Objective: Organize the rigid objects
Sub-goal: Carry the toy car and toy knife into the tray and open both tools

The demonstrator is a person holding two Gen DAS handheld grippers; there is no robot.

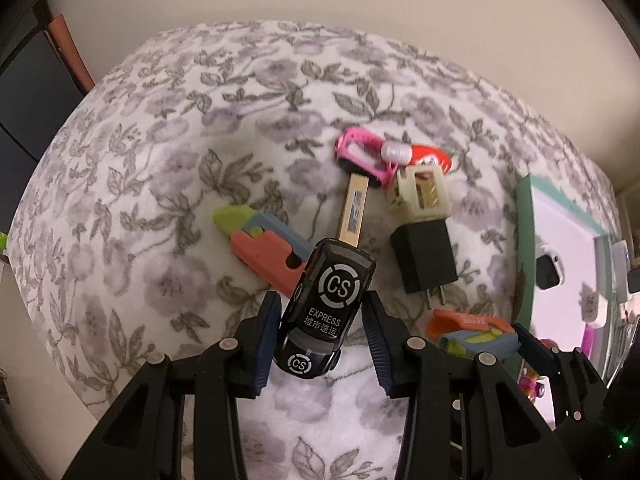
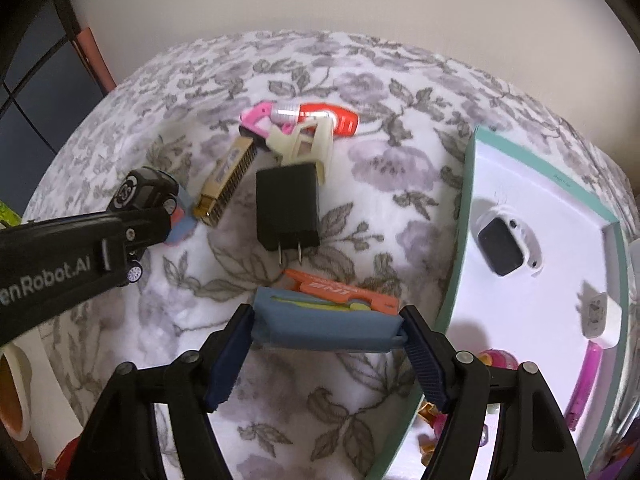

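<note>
Looking first at what is hard to read: our left gripper point(image 1: 322, 334) partly covers the black toy car point(image 1: 326, 308), and from the right wrist view only the car's roof and wheels point(image 2: 146, 192) show past the left gripper's arm point(image 2: 72, 256). In the left wrist view the pads sit just beside the car's flanks, yet we cannot tell whether they press it or stand slightly clear. The pink-handled brush point(image 1: 362, 178) lies half under a cream plastic clip point(image 1: 420, 192), and a red-and-white piece point(image 1: 424, 154) behind them is blurred beyond naming.

Our right gripper point(image 2: 326, 326) is closed on a blue folding toy point(image 2: 328, 320), its pads touching both ends; an orange cutter point(image 2: 344, 288) lies just behind it on the floral cloth point(image 2: 360, 80). A black plug adapter point(image 2: 288, 208) rests on the cloth between the cutter and the clip. A second folding toy, coral and green point(image 1: 260, 244), lies beside the car in the left wrist view.

To the right stands a teal-rimmed box point(image 2: 460, 240) with a white floor. It holds a white smartwatch body point(image 2: 506, 246), a small white block point(image 2: 600, 316) and a pink strap point(image 2: 584, 384), partly cut off by the frame edge.
</note>
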